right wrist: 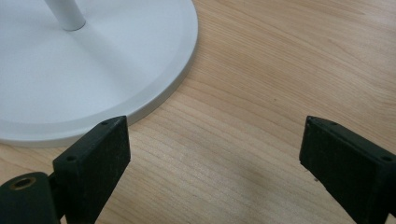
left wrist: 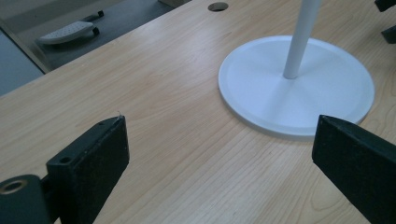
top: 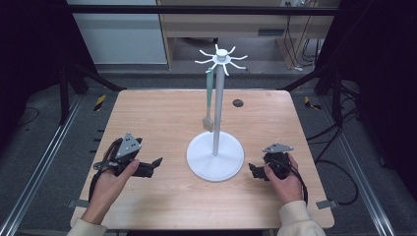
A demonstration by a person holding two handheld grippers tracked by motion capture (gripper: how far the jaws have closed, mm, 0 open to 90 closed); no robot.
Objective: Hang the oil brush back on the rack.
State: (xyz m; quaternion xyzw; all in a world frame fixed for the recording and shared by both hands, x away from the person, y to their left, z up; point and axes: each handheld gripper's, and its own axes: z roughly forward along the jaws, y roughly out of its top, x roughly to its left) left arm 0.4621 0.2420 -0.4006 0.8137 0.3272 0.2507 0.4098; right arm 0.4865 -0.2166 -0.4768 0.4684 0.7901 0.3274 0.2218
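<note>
Dark curtains boxed in the rig, and the wooden table (top: pixel 147 113) sat mid-frame with a small round hole (top: pixel 238 103) in its top toward the upper right. Dead centre was the white stand (top: pixel 215 155), a round base with a tall pole and a ring of hooks up top. A green-handled brush (top: pixel 209 101) hung from one hook, dangling just beside the pole with its bristle end well above the base.

My left gripper (top: pixel 155 162) rested on the wood at the lower left, jaws spread wide with nothing between them. My right gripper (top: pixel 252 170) sat at the lower right, just beside the base rim, also wide apart and empty.

Best guess, I was at the very start: nothing reached for yet. Next move would probably be lifting one gripper up to the brush handle and pinching it without rocking the stand, maybe steadying the pole with the other.
</note>
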